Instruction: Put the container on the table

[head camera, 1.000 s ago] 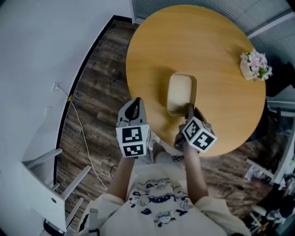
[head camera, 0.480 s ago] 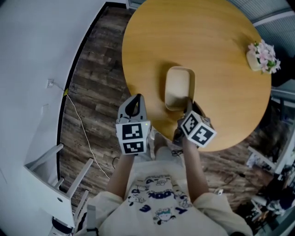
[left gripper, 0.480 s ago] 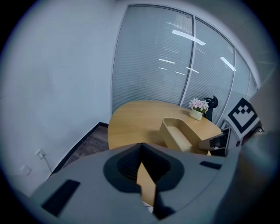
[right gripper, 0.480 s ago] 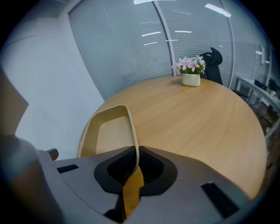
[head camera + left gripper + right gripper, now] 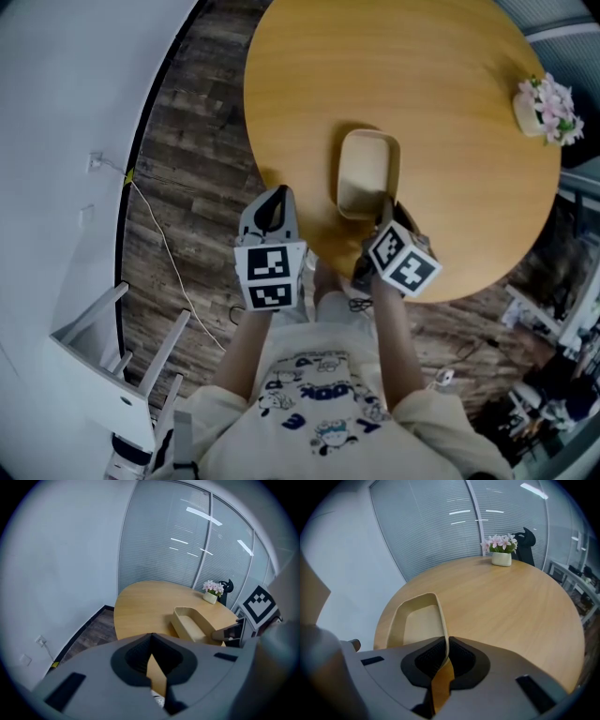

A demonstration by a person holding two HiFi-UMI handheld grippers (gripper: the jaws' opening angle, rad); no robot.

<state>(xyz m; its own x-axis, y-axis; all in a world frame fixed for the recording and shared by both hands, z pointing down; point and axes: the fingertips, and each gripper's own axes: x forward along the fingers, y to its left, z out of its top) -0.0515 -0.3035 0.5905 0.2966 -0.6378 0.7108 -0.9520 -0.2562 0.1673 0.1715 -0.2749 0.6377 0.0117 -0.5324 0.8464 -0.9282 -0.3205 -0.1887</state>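
Head view, one container (image 5: 366,173), one table (image 5: 441,103)

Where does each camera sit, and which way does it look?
Head view: on the person's head, steeply down at table, container, left gripper, right gripper, forearms.
Left gripper view: on the left gripper, along its shut, empty jaws across the table; right gripper's cube shows.
Right gripper view: on the right gripper, along jaws shut on the container's rim.
Shared: all three show container and flower pot.

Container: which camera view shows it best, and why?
The head view: nearly the whole container shows from above. The left gripper view shows it sidelong; the right gripper view, mostly its clamped rim.
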